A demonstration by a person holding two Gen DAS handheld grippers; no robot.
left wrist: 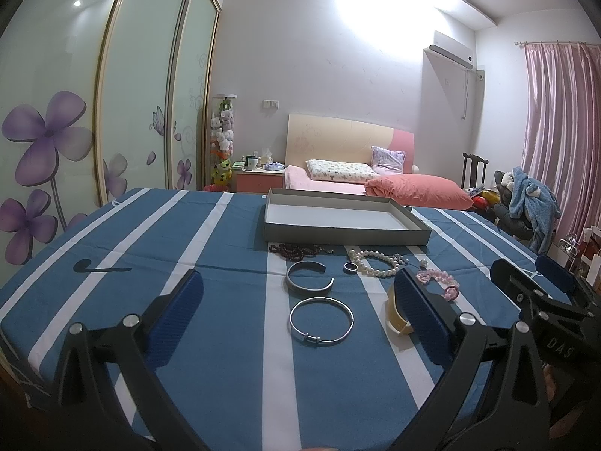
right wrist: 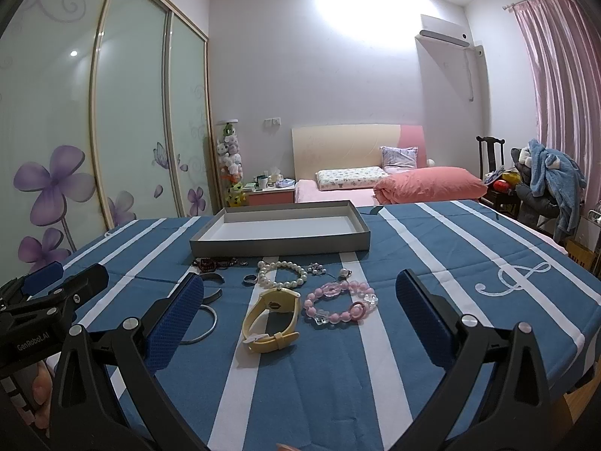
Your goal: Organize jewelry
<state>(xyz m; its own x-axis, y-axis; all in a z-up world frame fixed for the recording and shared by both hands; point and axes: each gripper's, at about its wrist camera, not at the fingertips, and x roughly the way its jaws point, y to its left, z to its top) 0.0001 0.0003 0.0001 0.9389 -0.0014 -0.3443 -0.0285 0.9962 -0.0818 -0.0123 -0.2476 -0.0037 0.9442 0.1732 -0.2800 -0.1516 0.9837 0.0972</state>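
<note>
Jewelry lies on a blue striped tablecloth in front of an empty grey tray [left wrist: 345, 236] [right wrist: 278, 251]. A thin silver bangle [left wrist: 321, 322], an open silver cuff [left wrist: 310, 277], a small ring [left wrist: 351, 267], a pearl bracelet [left wrist: 377, 263] [right wrist: 281, 275], dark beads [left wrist: 300, 251] and a pink bead bracelet [right wrist: 340, 302] lie there. A yellow watch [right wrist: 271, 319] lies between the right gripper's fingers. My left gripper [left wrist: 300, 293] is open above the bangle. My right gripper [right wrist: 300, 293] is open above the watch and pink bracelet.
The table's right edge [right wrist: 578, 353] is near the right gripper. Beyond the table stand a bed with pink bedding [right wrist: 413, 186], a sliding wardrobe [left wrist: 94, 112] at left and a chair piled with clothes [right wrist: 544, 184] at right.
</note>
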